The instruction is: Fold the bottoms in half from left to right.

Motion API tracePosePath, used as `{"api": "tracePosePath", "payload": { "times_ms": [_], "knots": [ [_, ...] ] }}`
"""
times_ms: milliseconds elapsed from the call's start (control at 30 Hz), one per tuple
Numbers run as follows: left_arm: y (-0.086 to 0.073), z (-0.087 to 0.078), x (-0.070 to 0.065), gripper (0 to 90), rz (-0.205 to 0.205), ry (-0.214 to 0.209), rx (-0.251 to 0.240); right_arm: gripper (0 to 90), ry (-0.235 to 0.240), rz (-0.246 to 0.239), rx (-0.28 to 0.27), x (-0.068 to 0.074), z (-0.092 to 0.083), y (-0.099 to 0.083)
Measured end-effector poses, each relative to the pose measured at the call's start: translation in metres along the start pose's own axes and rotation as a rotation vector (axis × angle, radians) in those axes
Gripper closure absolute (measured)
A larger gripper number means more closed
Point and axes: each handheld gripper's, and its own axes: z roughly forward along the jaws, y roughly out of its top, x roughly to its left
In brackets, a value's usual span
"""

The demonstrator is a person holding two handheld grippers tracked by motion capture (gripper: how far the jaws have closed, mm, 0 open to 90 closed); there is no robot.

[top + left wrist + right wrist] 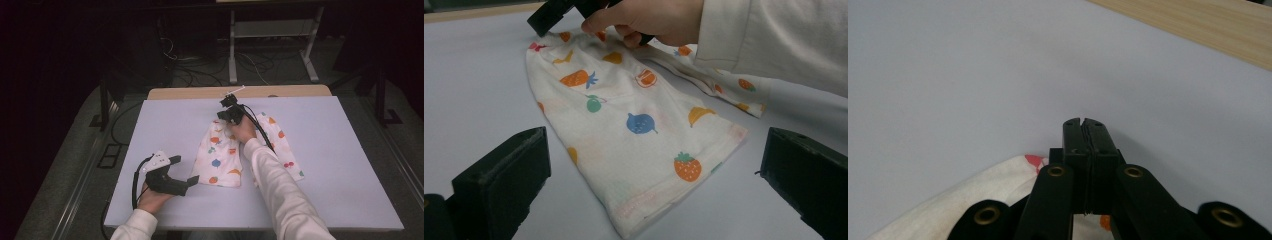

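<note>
White shorts [222,155] printed with coloured fruit lie flat on the pale table, waist end farthest from me. My left gripper [184,170] rests at the near left, open, its wide-apart jaws facing the shorts' near hem [639,125] with nothing between them [656,145]. My right gripper [228,102] sits over the far end of the shorts, seen black at the top of the left gripper view [549,15]. Its jaws [1083,122] are shut, tips past the cloth's edge [973,195], and no cloth shows between them. The hand and white sleeve cover part of the shorts.
The pale tabletop [325,150] has bare room on both sides of the shorts. A wooden strip [190,93] [1198,25] runs along the far edge. Beyond it, cables and white stand legs [232,65] sit on the dark floor.
</note>
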Motion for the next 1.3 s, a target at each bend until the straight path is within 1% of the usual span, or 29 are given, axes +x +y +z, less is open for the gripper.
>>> {"api": "tracePosePath", "payload": {
  "times_ms": [100,200,300,400,500,567,667,900,1000,1067,1133,1200,1300],
  "knots": [
    [0.000,0.000,0.000,0.0,-0.001,0.000,-0.001,88.6,-0.005,-0.012,0.002,0.002,-0.002,0.000],
    [0.000,-0.001,0.001,0.0,-0.002,0.002,-0.003,88.7,-0.008,-0.007,-0.004,0.002,-0.004,0.001],
    [0.001,-0.002,0.002,0.0,-0.014,0.009,-0.011,88.7,-0.007,-0.008,-0.010,0.004,-0.008,0.001],
    [0.003,-0.004,0.003,0.0,-0.026,0.025,-0.011,88.7,-0.005,-0.007,-0.017,0.005,-0.011,0.000],
    [0.006,-0.005,0.003,0.0,-0.038,0.034,-0.009,88.8,-0.005,0.003,-0.027,0.006,-0.014,-0.001],
    [0.009,-0.005,0.005,0.0,-0.029,0.041,0.002,88.7,-0.006,0.002,-0.030,0.006,-0.015,-0.003],
    [0.013,-0.004,0.007,0.0,-0.037,0.048,0.025,88.7,-0.005,-0.003,-0.034,0.007,-0.015,-0.006],
    [0.017,-0.004,0.013,0.0,-0.070,0.039,0.078,88.7,0.003,0.004,-0.041,0.007,-0.017,-0.007],
    [0.023,-0.004,0.017,0.0,-0.067,0.031,0.107,88.7,0.001,0.006,-0.044,0.007,-0.018,-0.006],
    [0.029,-0.006,0.020,0.0,-0.063,0.034,0.124,88.7,-0.001,0.002,-0.047,0.007,-0.019,-0.006],
    [0.034,-0.008,0.024,0.0,-0.074,0.035,0.138,88.7,0.001,0.004,-0.046,0.007,-0.019,-0.006],
    [0.038,-0.009,0.027,0.0,-0.076,0.036,0.147,88.7,0.001,0.004,-0.046,0.007,-0.020,-0.006],
    [0.041,-0.012,0.033,0.0,-0.091,0.040,0.149,88.7,0.001,0.008,-0.047,0.007,-0.020,-0.006]
  ]
}}
